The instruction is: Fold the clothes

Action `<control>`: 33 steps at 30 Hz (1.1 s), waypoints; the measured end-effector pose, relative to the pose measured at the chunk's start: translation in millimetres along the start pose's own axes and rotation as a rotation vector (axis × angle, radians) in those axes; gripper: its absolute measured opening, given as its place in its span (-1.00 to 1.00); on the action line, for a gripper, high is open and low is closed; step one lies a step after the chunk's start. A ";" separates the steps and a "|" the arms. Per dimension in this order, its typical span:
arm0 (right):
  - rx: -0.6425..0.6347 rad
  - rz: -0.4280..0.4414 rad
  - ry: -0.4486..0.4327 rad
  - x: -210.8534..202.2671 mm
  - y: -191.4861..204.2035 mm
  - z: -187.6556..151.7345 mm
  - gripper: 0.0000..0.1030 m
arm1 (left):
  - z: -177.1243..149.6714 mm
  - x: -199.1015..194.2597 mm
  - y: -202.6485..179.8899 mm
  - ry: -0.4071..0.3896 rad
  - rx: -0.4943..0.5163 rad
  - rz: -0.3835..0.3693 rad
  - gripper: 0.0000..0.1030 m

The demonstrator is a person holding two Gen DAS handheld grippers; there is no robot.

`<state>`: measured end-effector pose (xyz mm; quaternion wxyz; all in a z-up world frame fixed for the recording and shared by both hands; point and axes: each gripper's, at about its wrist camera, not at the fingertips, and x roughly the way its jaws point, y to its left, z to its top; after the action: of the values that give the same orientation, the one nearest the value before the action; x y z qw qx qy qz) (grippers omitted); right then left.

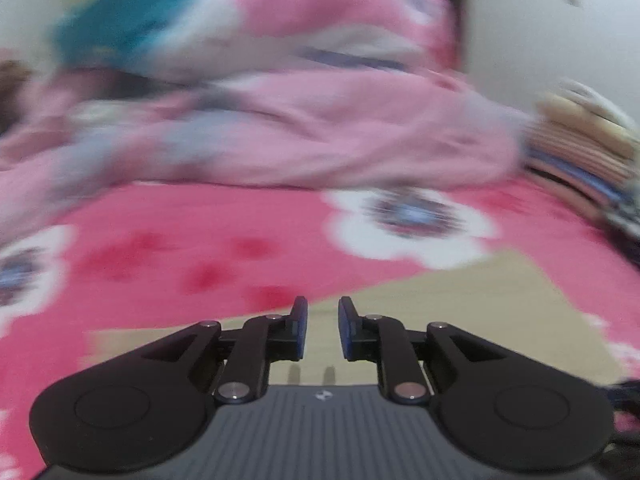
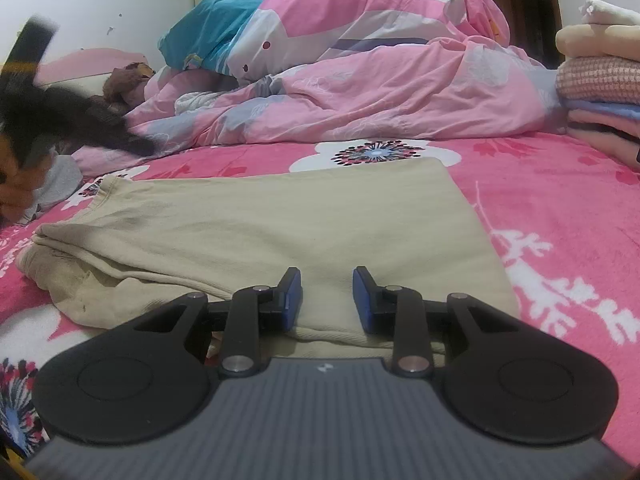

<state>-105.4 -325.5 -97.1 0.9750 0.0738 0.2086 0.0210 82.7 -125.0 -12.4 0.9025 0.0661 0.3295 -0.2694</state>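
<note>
Left hand-held gripper (image 1: pixel 323 328): your jaws stand a little apart with nothing between them — bare beige cloth shows through the gap. This view is blurred.
Beige garment (image 2: pixel 304 216): it lies flat on the bed in front of your right hand. In the right wrist view its long axis runs left to right; the bunched, rumpled end with a ribbed edge points left, and the smooth, straight-edged end points right. The near hem sits just under your right jaws.
Right hand-held gripper (image 2: pixel 326 300): jaws spread partway over the near edge of the garment — the pads (image 2: pixel 294 294) do not press on any cloth that you can see.
Bed sheet (image 2: pixel 560 208): bright pink with white flowers, beneath the garment on all sides.
Quilt (image 2: pixel 360 92): a pale pink heap behind the garment, well apart from it, with a teal pillow (image 2: pixel 208 36) at its upper left.
Soft toy (image 2: pixel 124 84): brown, left of the quilt.
Folded stack (image 2: pixel 600 92): at the far right on the bed, several layers high.
</note>
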 end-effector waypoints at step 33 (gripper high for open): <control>-0.111 0.031 0.051 13.3 47.8 63.2 -0.19 | -72.0 -71.4 86.5 -0.078 -0.013 0.236 -0.33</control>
<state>-67.9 -285.8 -38.2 0.9715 0.0223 0.2308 0.0495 42.7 1.2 -28.1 0.9405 0.0879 0.2860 -0.1612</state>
